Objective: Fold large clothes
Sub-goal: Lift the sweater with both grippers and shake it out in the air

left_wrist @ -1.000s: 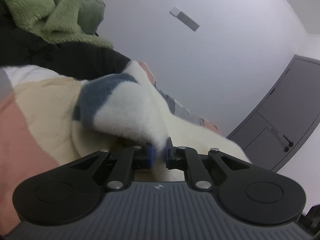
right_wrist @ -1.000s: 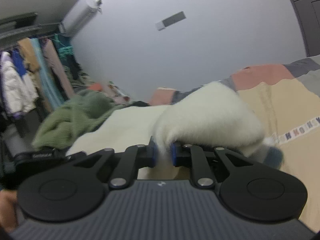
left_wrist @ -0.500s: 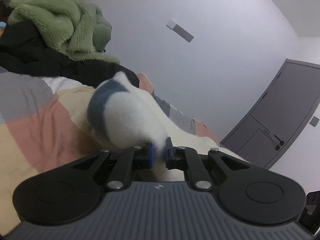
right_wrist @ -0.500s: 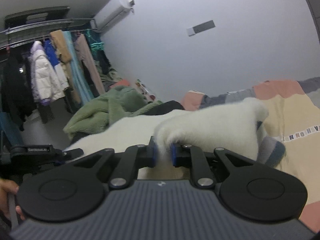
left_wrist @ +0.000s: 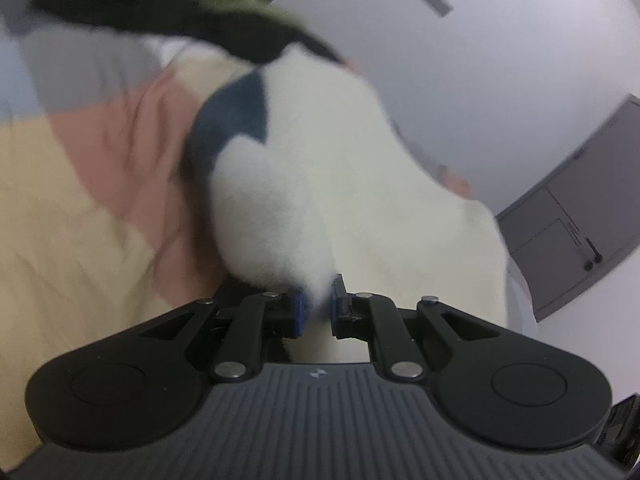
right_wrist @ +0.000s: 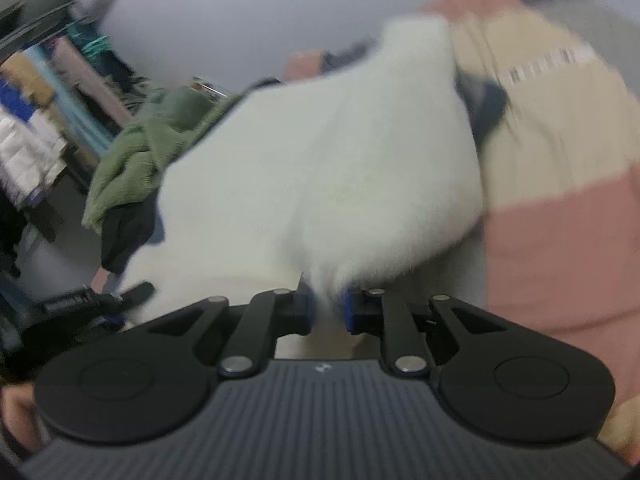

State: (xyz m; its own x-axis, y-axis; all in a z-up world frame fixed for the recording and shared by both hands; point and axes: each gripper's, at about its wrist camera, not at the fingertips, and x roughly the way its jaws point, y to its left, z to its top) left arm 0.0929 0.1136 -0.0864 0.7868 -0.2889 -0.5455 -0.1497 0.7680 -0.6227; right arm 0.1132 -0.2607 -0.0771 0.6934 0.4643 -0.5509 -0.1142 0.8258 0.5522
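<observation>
Fluffy white fleece garment with navy patch (left_wrist: 320, 168): clamped by left tool (left_wrist: 318, 310) and right tool (right_wrist: 328, 308), over pastel colour-block bed cover (left_wrist: 80, 200).

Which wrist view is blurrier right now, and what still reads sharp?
Right wrist view: heavier motion smear across the bedspread and hanging clothes. Left wrist view: softer blur on the white fleece garment. Both: gripper bodies stay crisp; fisheye bends the door.

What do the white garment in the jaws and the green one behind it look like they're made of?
White garment: looks like fluffy fleece or plush; fuzzy fibres stand out along its edges. Green garment: probably a similar shaggy fleece, with a matte, clumpy nap. Motion blur leaves the exact fabric open.
</observation>
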